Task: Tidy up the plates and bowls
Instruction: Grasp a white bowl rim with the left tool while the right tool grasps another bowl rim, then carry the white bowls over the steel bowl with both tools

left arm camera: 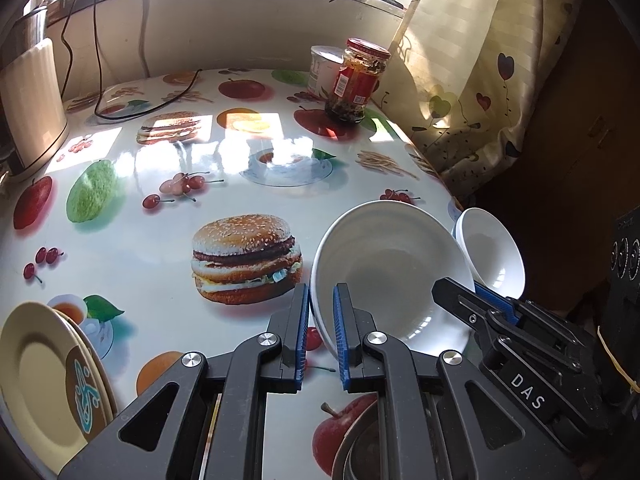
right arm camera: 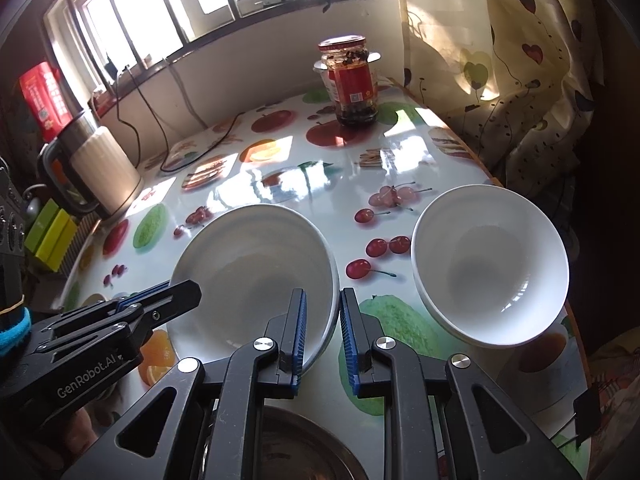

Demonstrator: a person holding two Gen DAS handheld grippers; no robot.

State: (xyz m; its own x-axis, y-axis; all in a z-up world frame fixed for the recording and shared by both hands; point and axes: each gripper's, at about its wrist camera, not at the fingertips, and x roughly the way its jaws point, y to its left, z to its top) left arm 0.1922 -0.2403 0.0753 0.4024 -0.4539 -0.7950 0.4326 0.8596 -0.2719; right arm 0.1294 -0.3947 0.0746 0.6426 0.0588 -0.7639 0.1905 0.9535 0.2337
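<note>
The worktop (right arm camera: 280, 184), round and covered in a glossy cloth printed with fruit and burgers, carries everything here.

Near its front edge sits the large white bowl (right arm camera: 256, 264), and both grippers have it by the rim from opposite sides. The left gripper (left arm camera: 321, 332) is narrowed onto the bowl's left rim, one blue pad inside the wall and one outside. The right gripper (right arm camera: 323, 340) pinches the right rim the same way. Both point steeply down and forward, so the bowl lies directly ahead of and below each of them, between the two hands, with neither arm nearer than the other. It is round, so it has no long axis. It looks slightly tipped toward the cameras, though I cannot tell whether its base has left the cloth.

The coming move probably turns on the small white bowl (right arm camera: 490, 268). It stands just to the right of the large one, apart from it and close to the worktop's right edge, on the right gripper's side.

Both bowls are plain glossy white, empty and deep-walled.

A stack of cream plates (left arm camera: 48, 376) leans at the far left, well apart. A steel dish (right arm camera: 288, 444) shows under the grippers.
</note>
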